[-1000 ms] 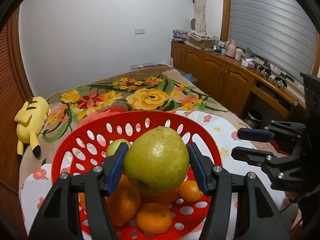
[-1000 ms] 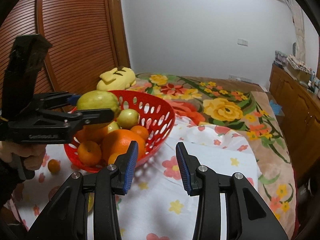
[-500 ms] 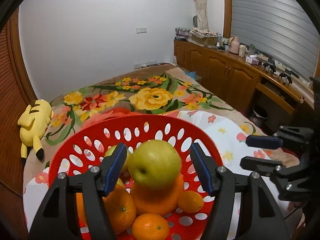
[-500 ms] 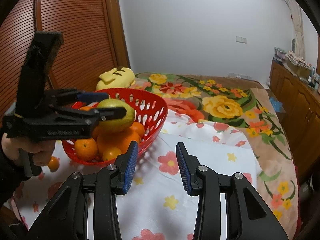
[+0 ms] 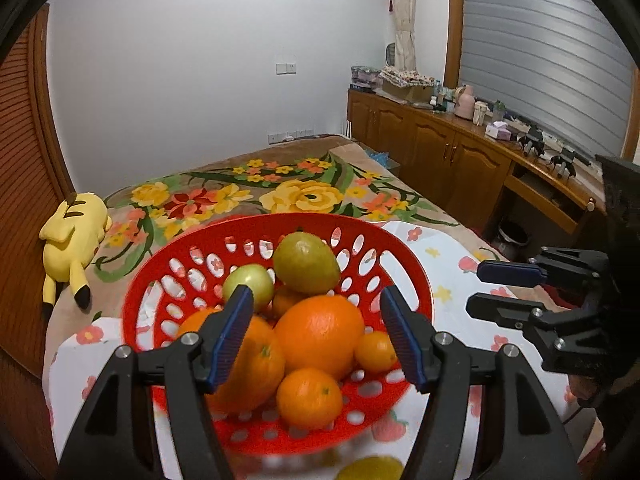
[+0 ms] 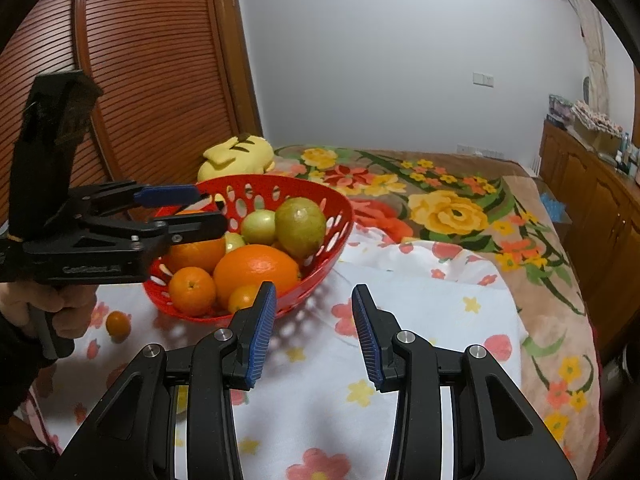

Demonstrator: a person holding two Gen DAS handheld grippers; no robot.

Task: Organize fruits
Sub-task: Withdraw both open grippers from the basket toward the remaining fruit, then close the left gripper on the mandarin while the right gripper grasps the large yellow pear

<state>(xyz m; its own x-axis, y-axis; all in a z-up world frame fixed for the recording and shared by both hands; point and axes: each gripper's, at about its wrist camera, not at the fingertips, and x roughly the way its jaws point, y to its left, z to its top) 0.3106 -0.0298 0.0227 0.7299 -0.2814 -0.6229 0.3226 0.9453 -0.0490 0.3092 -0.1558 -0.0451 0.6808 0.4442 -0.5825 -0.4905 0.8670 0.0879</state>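
Observation:
A red perforated basket (image 5: 416, 276) (image 6: 332, 216) stands on a white floral cloth. It holds a large green pear (image 5: 306, 262) (image 6: 300, 226), a small green fruit (image 5: 249, 286), a big orange (image 5: 320, 336) (image 6: 256, 270) and several smaller oranges. My left gripper (image 5: 320, 340) (image 6: 192, 208) is open and empty, just near of the basket above its fruit. My right gripper (image 6: 314, 332) (image 5: 496, 292) is open and empty over the cloth to the basket's right.
A small orange (image 6: 118, 323) lies on the cloth left of the basket. A yellow fruit (image 5: 370, 469) shows blurred at the bottom edge. A yellow plush toy (image 5: 74, 236) lies on the flowered blanket (image 6: 448, 208). Wooden cabinets (image 5: 452, 160) line the right wall.
My left gripper opened and let go of the green pear, which now rests in the basket on the other fruit. The left gripper then drew back. The right gripper stayed put.

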